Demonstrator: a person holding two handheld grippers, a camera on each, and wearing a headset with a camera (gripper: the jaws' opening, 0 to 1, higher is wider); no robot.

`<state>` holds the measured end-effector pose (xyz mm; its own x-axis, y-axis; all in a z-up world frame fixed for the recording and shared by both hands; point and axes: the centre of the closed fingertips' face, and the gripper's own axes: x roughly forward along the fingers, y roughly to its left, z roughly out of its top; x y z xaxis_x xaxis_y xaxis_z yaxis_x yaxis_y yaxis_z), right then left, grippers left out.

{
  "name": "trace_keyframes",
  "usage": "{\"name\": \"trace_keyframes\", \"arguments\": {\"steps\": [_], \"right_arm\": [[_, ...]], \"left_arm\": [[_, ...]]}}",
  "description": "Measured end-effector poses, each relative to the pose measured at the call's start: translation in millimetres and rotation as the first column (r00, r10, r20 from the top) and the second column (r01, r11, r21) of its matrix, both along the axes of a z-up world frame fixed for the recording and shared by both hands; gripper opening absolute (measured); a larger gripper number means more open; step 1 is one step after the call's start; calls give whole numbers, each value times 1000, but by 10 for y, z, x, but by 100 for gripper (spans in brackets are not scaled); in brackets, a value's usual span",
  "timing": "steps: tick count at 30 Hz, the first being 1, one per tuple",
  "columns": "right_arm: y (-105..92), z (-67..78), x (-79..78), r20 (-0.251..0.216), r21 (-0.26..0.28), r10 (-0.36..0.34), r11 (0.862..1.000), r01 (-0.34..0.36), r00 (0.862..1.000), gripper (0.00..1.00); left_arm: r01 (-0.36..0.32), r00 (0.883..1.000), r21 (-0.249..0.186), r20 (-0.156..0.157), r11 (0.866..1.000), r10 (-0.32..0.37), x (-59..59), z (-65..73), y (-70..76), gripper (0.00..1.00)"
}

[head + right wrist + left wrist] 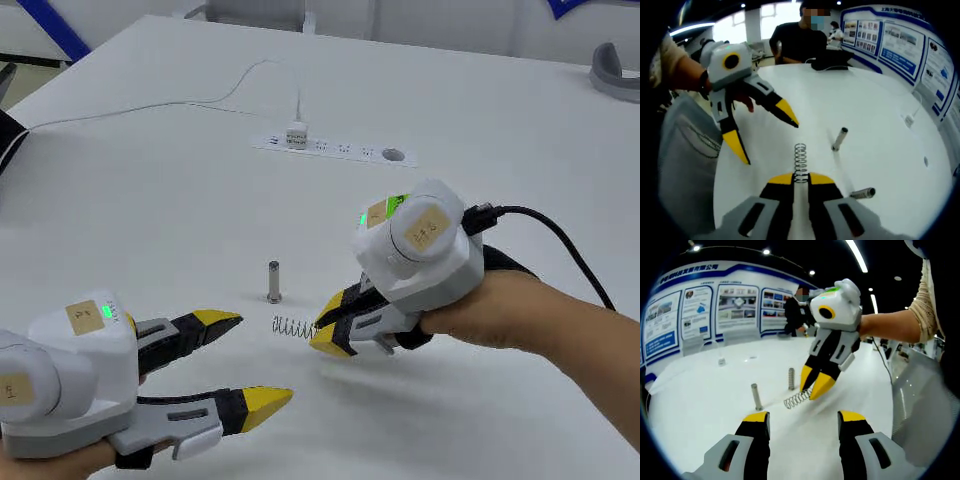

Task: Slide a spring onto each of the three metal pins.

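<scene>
the head view looks forward and down from above the white bench (150, 200), near enough that the yellow-tipped left tongs (265, 357) and right tongs (318, 335) fill its lower half. the left gripper view rides low over the bench, facing along its tongs toward blue-and-white wall posters (690, 315). the right gripper view, equally low, faces back at the left tongs. all three share the thin coiled steel spring (292, 327) and an upright grey metal pin (273, 281).

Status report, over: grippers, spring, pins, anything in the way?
Right gripper shut on one end of the spring. Left gripper open, empty. Upright pin bare, just beyond the spring. Nothing between them.
</scene>
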<state>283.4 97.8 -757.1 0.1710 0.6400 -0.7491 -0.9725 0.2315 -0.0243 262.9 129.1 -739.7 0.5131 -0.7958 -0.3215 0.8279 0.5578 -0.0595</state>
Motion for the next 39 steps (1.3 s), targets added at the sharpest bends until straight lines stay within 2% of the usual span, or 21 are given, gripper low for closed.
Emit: {"name": "trace_keyframes", "arguments": {"steps": [11, 18, 26, 33, 39], "right_arm": [[-1, 62, -195, -12, -17, 67, 998, -67, 998, 12], [6, 66, -272, -23, -27, 112, 993, -113, 993, 12], [11, 67, -371, -41, -39, 163, 986, -164, 986, 12], [17, 70, -440, -54, -53, 198, 978, -200, 979, 12], [1, 76, -480, -59, -67, 212, 974, -216, 975, 12]], "left_arm": [[39, 999, 12, 13, 999, -39, -41, -13, -57, 48], [78, 997, 37, 26, 996, -79, -106, -41, -121, 41], [113, 992, 67, 56, 991, -117, -146, -51, -151, 30], [148, 984, 92, 84, 985, -155, -185, -63, -183, 16], [171, 978, 116, 101, 978, -183, -215, -81, -196, 14]]}}
